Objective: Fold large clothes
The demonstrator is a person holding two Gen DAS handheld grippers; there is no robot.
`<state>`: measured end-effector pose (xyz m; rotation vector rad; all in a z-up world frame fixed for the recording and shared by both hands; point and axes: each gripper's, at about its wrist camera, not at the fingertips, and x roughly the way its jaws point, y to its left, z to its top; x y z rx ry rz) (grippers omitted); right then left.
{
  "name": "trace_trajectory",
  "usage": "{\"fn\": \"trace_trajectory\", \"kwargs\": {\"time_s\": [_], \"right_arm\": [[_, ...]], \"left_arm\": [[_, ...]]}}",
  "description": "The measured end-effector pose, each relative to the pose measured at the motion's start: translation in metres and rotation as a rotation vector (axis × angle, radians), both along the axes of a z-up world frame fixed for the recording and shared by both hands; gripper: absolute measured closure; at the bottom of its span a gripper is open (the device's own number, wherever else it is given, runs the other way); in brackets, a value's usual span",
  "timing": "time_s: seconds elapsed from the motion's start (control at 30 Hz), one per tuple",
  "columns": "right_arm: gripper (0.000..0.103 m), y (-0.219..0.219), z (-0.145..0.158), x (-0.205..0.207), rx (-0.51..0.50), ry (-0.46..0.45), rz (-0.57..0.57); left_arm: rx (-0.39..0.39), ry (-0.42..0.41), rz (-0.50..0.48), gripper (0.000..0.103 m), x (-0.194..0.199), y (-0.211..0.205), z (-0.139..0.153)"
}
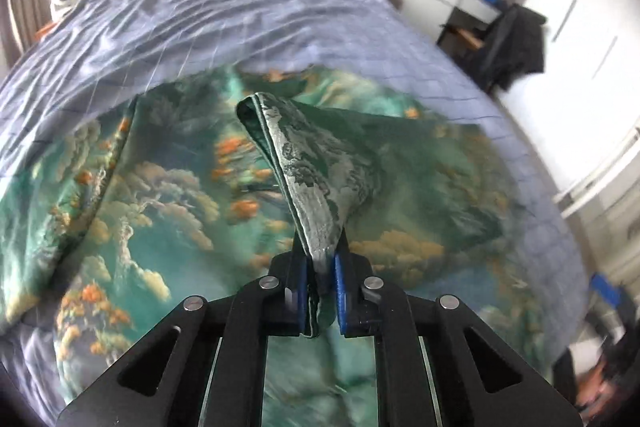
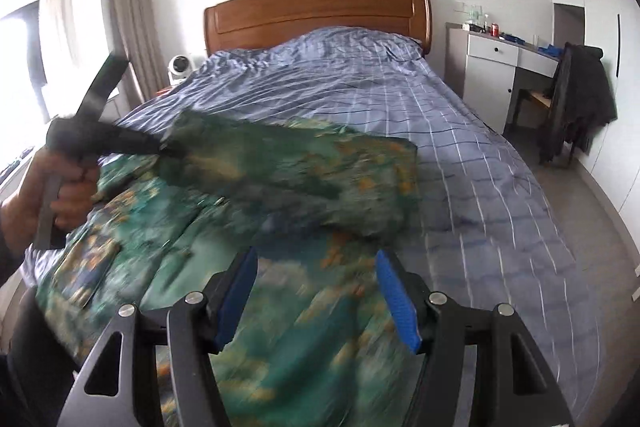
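Garment hem between left jaws.

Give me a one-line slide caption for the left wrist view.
Left gripper shut on a hem of the green cloud-print garment, lifting it above the blue checked bedspread.

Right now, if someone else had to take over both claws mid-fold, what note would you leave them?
Left claw: shut on a hemmed edge of the green printed garment, lifted off the bed.
Right claw: open, empty, above the garment's near part.
Garment lies on the blue checked bedcover, one flap raised and carried across.
Done: edge picked up. Left: lay this fold down, smooth it, finish the remaining folds.
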<state>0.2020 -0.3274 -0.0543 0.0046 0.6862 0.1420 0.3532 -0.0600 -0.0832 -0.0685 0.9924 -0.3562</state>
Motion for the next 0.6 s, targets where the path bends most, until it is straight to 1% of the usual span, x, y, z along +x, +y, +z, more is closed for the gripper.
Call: {"fn": "trace_trajectory", "kwargs": {"time_s": [0.07,0.1,0.13,0.17,0.2,0.23,0.3,0.33,0.5,0.53,0.6], "right_arm": [[0.04,-0.01,-0.004,0.031,0.001,0.019,-0.022],[0.04,-0.015,-0.009,0.053,0.004,0.044,-0.038],[0.04,-0.019,-0.013,0.072,0.019,0.068,-0.045],[0.043,-0.022,-0.018,0.093,0.038,0.096,-0.045],[0.057,-0.023,-0.023,0.11,0.044,0.115,-0.044],[0.067,-0.023,-0.029,0.133,0.047,0.148,-0.04],[0.072,-0.021,-0.042,0.167,0.062,0.198,-0.034],[0.072,-0.018,-0.048,0.187,0.058,0.219,-0.03],[0.073,-0.011,-0.066,0.255,0.021,0.214,-0.054],[0.073,-0.011,-0.072,0.266,0.023,0.231,-0.06],[0.073,-0.011,-0.096,0.29,0.026,0.329,-0.06]], "left_arm": [[0.004,0.038,0.002,0.093,0.009,-0.001,-0.024],[0.011,0.051,0.0,0.093,0.009,0.002,-0.033],[0.016,0.058,0.0,0.092,0.008,0.004,-0.039],[0.016,0.064,-0.001,0.092,0.007,0.009,-0.042],[0.016,0.067,-0.003,0.092,0.004,0.009,-0.047],[0.017,0.067,-0.003,0.091,0.002,0.01,-0.051],[0.016,0.065,-0.003,0.091,0.007,0.013,-0.057],[0.013,0.065,-0.002,0.091,0.007,0.014,-0.058],[0.003,0.068,0.001,0.088,0.01,0.017,-0.065],[-0.001,0.07,0.004,0.087,0.011,0.018,-0.067],[-0.009,0.072,0.011,0.087,0.014,0.019,-0.07]]}}
